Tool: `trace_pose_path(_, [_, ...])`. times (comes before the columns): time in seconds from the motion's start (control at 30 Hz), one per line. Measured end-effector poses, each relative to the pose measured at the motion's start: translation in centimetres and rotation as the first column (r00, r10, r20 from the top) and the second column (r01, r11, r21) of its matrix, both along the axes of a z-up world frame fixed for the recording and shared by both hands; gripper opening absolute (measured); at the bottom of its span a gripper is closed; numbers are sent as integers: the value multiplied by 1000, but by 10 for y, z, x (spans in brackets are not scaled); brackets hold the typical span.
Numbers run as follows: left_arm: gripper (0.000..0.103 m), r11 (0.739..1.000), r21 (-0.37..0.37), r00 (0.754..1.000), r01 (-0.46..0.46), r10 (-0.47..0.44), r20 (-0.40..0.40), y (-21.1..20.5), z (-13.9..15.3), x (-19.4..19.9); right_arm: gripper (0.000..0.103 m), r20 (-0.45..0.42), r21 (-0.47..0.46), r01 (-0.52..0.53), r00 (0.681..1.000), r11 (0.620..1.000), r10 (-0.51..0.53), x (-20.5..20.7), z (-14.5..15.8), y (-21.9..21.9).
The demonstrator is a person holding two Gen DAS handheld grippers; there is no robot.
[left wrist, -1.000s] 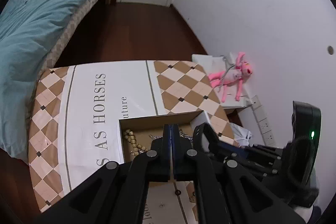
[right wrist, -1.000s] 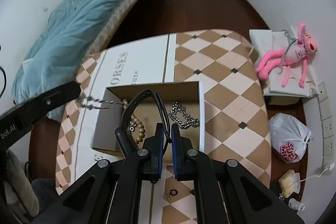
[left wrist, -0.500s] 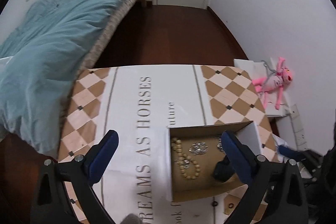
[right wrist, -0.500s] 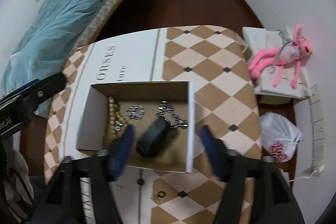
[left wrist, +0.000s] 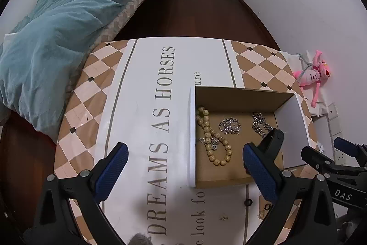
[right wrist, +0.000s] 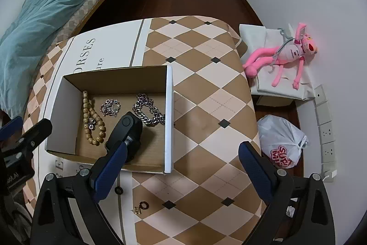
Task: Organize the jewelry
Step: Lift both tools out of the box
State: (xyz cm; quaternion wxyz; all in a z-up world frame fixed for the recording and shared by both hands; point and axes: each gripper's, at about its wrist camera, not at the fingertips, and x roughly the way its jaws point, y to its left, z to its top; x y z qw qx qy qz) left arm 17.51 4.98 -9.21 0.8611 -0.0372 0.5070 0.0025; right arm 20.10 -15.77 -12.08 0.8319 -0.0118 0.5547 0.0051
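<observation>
Above box [right wrist: 168,121], both grippers newly spread.

Open cardboard box [right wrist: 168,121] on my table, wooden bead strand [right wrist: 91,121] along its left side, small silver bracelet [right wrist: 110,105] mid-floor, heavy silver chain [right wrist: 149,113] by the right wall, black sunglasses [right wrist: 126,132] near the front.

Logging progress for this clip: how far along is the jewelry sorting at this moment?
Mostly done: the cardboard box holds the wooden bead bracelet, a small silver bracelet, a chunky silver chain and a black band. Nothing is in hand; the left gripper and right gripper are open. Left: small rings on the tablecloth outside the box.
</observation>
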Motion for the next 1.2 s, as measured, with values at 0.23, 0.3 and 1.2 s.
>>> trace_pose_path(0.23, [102,1000,-2,1000,7,-7,27,-6,15,-12,99,25,-4,0,1000,1000,0,-11,12,0])
trace_pose_path(0.3, [102,1000,9,999,14,-14,39,-8,21,-16,99,38,-1,1,999,1000,-1,-16,18,-1])
trace_pose_path(1.2, [102,999,37,978,-38,29,208,-6,99,-96,99,254,45,5,967,999,-17,-115,116,-10])
